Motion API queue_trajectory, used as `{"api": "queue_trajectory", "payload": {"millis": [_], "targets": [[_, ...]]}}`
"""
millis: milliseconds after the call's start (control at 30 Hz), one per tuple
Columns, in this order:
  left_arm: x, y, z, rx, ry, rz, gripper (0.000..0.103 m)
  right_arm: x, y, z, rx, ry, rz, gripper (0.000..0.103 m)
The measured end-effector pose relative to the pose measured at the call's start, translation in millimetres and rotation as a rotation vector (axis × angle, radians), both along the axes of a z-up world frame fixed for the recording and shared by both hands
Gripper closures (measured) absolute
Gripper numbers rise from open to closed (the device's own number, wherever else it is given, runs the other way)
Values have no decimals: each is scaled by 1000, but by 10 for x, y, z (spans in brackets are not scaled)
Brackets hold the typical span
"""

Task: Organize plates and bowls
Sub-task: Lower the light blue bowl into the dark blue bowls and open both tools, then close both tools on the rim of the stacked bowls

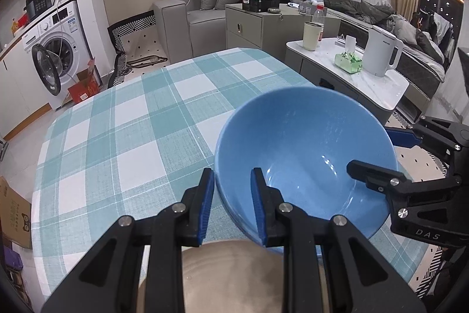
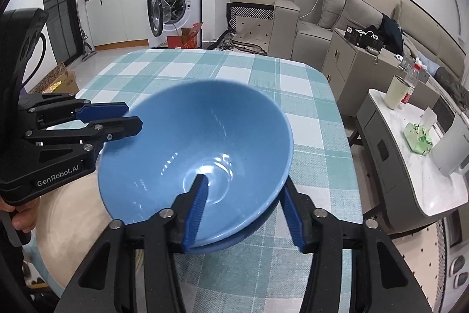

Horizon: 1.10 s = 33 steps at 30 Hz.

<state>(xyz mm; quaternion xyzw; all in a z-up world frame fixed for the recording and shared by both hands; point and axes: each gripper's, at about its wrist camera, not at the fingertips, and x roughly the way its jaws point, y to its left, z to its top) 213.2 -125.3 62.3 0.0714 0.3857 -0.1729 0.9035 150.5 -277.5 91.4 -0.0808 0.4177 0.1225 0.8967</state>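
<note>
A blue bowl (image 1: 304, 154) is tilted above the checked tablecloth; it also shows in the right wrist view (image 2: 205, 137). My left gripper (image 1: 233, 198) straddles its near rim, one finger inside and one outside, with a gap to the wall. My right gripper (image 2: 243, 204) likewise straddles the opposite rim, one finger inside the bowl. A second blue rim shows just beneath the bowl in the right wrist view. A beige plate (image 1: 234, 275) lies under the left gripper; it also shows at the lower left of the right wrist view (image 2: 73, 213).
The table with the blue-white checked cloth (image 1: 132, 122) stretches ahead. A side table (image 1: 378, 84) with a kettle, cup and tissue box stands at the right. A sofa, a cabinet and a washing machine stand beyond.
</note>
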Motion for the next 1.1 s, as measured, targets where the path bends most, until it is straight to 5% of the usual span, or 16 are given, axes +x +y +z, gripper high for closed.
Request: {"api": "queue_trajectory", "payload": {"millis": [167, 233, 567, 633, 667, 1100], "targets": [[-27, -10, 65, -1, -17, -7, 72, 4, -101, -7, 33, 3, -11, 36], [-44, 16, 93, -6, -31, 0, 56, -3, -165, -1, 62, 9, -19, 32], [-25, 182, 77, -30, -14, 40, 42, -17, -518, 52, 207, 13, -87, 6], [-21, 212, 57, -42, -18, 55, 17, -19, -560, 34, 231, 17, -95, 6], [-27, 231, 59, -53, -29, 66, 14, -17, -576, 20, 239, 21, -101, 6], [34, 248, -49, -100, 15, 62, 12, 45, -512, -167, 296, 76, -97, 6]]}}
